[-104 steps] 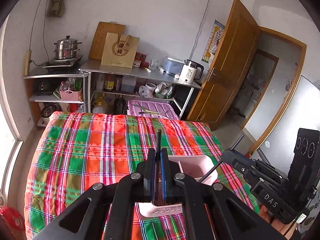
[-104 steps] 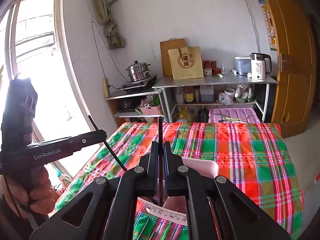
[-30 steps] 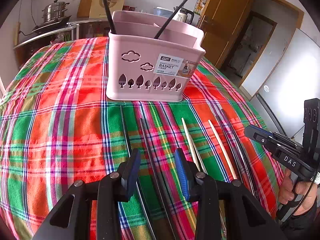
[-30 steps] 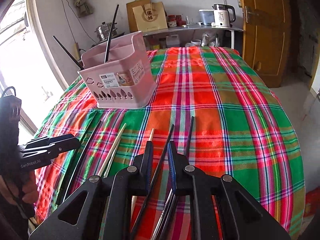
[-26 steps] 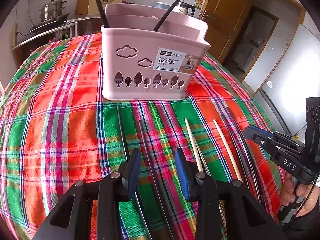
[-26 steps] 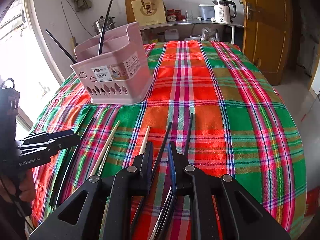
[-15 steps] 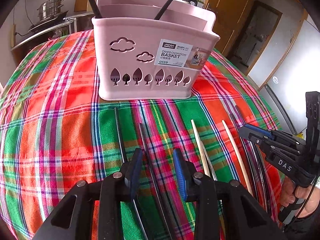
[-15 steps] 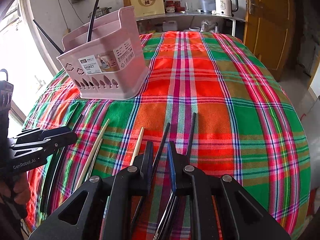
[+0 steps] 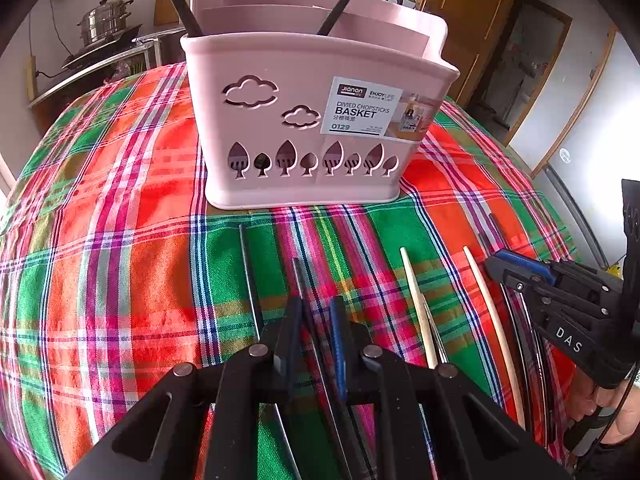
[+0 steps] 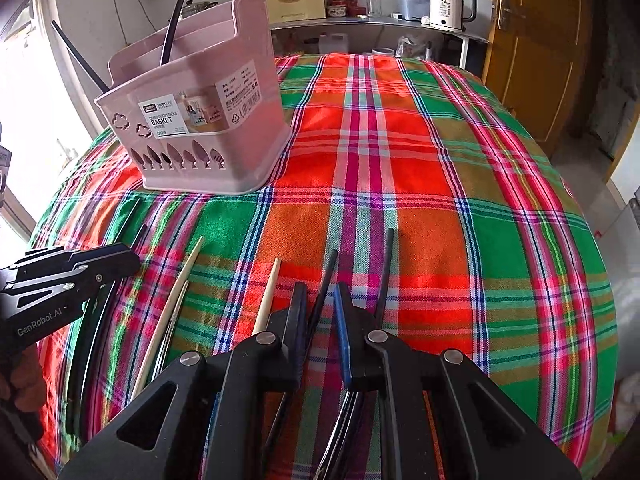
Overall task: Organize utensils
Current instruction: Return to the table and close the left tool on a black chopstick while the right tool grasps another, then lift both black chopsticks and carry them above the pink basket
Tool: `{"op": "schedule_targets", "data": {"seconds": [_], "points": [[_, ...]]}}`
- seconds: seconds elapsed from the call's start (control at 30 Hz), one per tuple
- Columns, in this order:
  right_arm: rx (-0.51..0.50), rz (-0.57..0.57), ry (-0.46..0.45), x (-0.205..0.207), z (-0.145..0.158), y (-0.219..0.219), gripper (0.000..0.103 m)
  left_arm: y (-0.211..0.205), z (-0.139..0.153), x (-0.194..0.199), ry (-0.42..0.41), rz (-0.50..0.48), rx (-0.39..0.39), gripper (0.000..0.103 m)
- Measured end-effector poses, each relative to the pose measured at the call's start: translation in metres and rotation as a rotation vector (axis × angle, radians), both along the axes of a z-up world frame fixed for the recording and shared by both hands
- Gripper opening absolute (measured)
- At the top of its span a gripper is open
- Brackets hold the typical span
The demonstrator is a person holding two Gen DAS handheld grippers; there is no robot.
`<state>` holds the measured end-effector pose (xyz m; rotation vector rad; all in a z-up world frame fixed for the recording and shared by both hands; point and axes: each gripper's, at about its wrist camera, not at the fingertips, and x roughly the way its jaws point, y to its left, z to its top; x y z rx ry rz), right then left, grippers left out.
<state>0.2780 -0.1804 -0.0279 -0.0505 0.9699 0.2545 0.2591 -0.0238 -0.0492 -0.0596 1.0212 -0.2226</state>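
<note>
Both grippers dropped from above the basket down to the near edge of the plaid-covered tabletop [image 10: 420,160]; pink plastic divided chopsticks basket [image 9: 312,120] now looms close ahead. Left gripper [image 9: 316,320] jaws narrow and closing around a dark thin chopstick [image 9: 298,276] lying flat on the cloth; pad contact can't be confirmed. Second dark chopstick [image 9: 248,276] just left of it, outside the jaws. Right gripper [image 10: 320,304] likewise narrow and closing, black chopstick [image 10: 326,280] running up between the jaws; another black chopstick [image 10: 386,268] just right of it, outside. Pale wooden chopsticks [image 10: 268,296] between the two grippers, parallel, pointing toward the basket. Basket upright toward the left side of the tabletop, two black chopsticks [image 10: 176,20] standing tilted in it. Silver-and-black electric kettle [image 10: 450,6] on the metal shelf past the far edge.
</note>
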Motion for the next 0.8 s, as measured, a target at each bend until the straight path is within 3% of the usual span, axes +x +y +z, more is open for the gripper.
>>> {"op": "schedule_targets", "data": {"seconds": [0.13,0.4,0.8], "points": [[-0.011,-0.006,-0.005,0.001,0.000,0.001,0.008,0.001,0.000,0.001,0.002,0.012,0.003,0.007],[0.033,-0.019,-0.016,-0.001,0.009,-0.003,0.006,0.005,0.008,0.001,0.005,0.021,-0.080,0.005],[0.109,-0.005,-0.161,-0.017,0.076,-0.009,0.005,0.011,0.088,-0.015,-0.139,-0.006,-0.157,0.004]]}}
